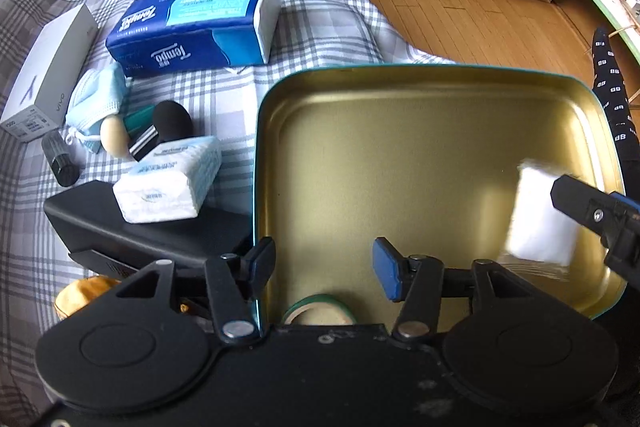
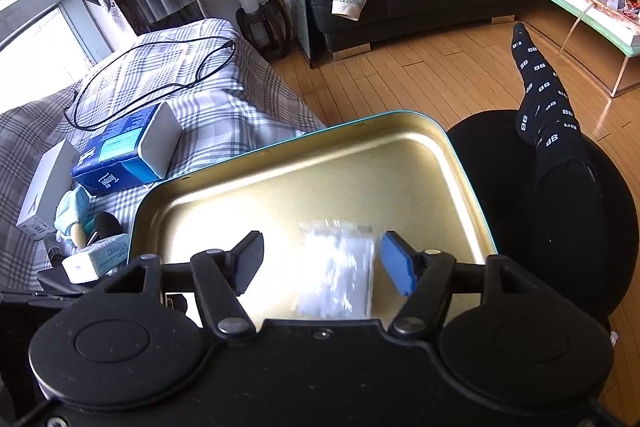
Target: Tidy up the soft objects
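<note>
Grippers (image 1: 324, 267) (image 2: 322, 261) both gape, holding nothing; blurred, perhaps airborne packet (image 2: 338, 273) over tin (image 2: 460, 163).

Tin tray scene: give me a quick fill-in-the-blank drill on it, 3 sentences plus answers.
1. The inside of the tin tray is ____ in colour.
2. The blurred white packet lies between the ____ gripper's open fingers.
3. The small white tissue pack rests partly on a ____ box.

Missing words: gold; right; black
</note>
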A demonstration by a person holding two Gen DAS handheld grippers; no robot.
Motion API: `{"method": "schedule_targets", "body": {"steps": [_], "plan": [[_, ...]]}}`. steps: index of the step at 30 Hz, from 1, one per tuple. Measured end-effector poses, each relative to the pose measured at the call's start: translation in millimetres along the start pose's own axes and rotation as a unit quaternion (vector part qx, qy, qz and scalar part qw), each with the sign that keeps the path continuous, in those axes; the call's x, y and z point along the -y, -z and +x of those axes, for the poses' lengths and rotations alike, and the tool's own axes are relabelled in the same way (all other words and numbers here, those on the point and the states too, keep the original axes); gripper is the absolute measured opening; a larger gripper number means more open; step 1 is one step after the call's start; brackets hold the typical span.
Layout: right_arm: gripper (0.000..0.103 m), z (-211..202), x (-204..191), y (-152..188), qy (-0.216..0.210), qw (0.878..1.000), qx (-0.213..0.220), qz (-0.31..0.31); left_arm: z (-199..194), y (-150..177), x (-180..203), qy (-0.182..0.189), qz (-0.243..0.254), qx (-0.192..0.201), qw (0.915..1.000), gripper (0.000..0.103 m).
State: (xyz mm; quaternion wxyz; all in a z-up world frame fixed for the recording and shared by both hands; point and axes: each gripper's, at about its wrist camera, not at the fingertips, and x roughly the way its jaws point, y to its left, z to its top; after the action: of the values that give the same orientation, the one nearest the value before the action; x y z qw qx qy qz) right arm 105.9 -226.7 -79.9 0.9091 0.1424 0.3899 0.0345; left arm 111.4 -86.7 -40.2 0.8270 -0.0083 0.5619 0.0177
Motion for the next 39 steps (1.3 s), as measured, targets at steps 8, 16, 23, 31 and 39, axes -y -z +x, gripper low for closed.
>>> {"method": "schedule_targets", "body": {"steps": [8,16,23,31,39], "plan": [[0.065,4,4,-5,-0.003,1.0,-0.011,0.005,5,17,-6,0.015,-0.011,-0.021,0.9996,0.054],[0.065,-3,-7,-7,-0.007,0.999,-0.026,-0.018,-43,21,-9,-0.016,0.0,0.038,0.9992,0.087],[0.071,-17,-28,-1,-0.003,0.998,-0.032,-0.058,-75,27,-53,-0.012,-0.038,0.058,0.9975,0.102],[0.071,-23,-70,15,-0.042,0.993,-0.053,-0.094,-92,43,-134,-0.08,-0.119,0.054,0.9882,0.102],[0.071,-21,-107,18,-0.087,0.987,-0.071,-0.117,-110,55,-194,-0.111,-0.187,0.06,0.9742,0.102]]}}
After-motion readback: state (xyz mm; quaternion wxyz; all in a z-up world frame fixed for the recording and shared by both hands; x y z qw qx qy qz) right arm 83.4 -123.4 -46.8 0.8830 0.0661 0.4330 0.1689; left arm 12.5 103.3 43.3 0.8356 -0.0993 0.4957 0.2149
